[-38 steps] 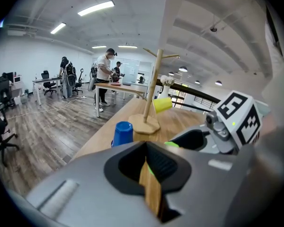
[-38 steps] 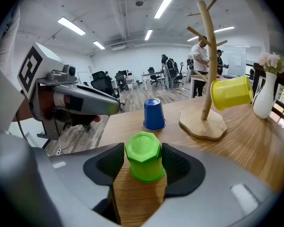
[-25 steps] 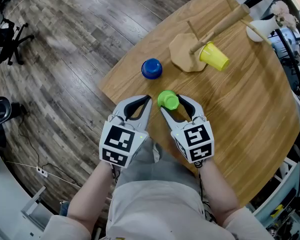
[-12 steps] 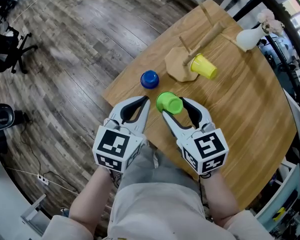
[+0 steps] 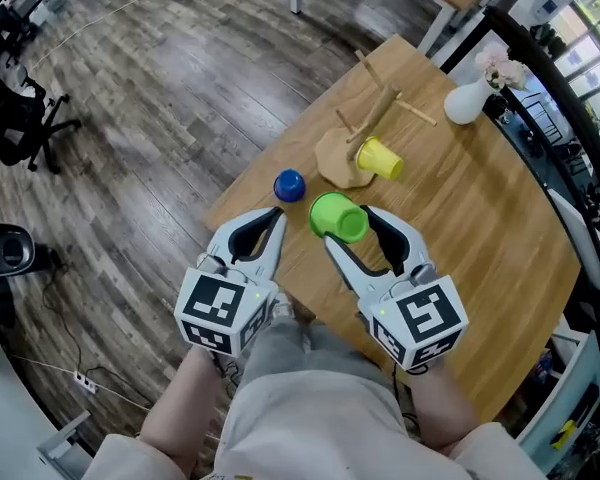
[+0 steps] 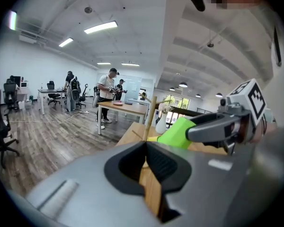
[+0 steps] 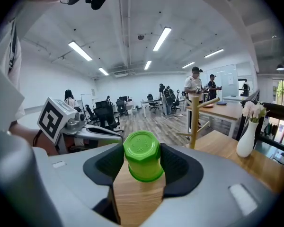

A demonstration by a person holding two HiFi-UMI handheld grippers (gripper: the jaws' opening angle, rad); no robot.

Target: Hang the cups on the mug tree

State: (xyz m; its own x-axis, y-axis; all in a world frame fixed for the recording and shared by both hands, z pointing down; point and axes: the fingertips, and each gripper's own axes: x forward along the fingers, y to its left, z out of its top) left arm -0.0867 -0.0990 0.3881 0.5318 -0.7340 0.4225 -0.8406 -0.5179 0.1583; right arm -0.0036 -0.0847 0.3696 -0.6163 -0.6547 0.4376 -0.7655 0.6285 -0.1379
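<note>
My right gripper (image 5: 352,226) is shut on a green cup (image 5: 338,218) and holds it upside down above the table's near corner. In the right gripper view the green cup (image 7: 143,156) sits between both pads, base towards the camera. The wooden mug tree (image 5: 358,140) stands further back, with a yellow cup (image 5: 379,158) against its pole near the base. A blue cup (image 5: 289,185) stands upside down on the table, left of the tree. My left gripper (image 5: 272,220) hovers beside the right one, shut and empty.
A white vase (image 5: 465,99) with flowers stands at the table's far right, behind the tree. The wooden table (image 5: 490,218) ends just past the blue cup, with wood floor below. People, desks and office chairs (image 6: 52,91) fill the room beyond.
The green cup has risen off the table in my right gripper and come nearer the camera. The left gripper has kept beside it, still shut.
</note>
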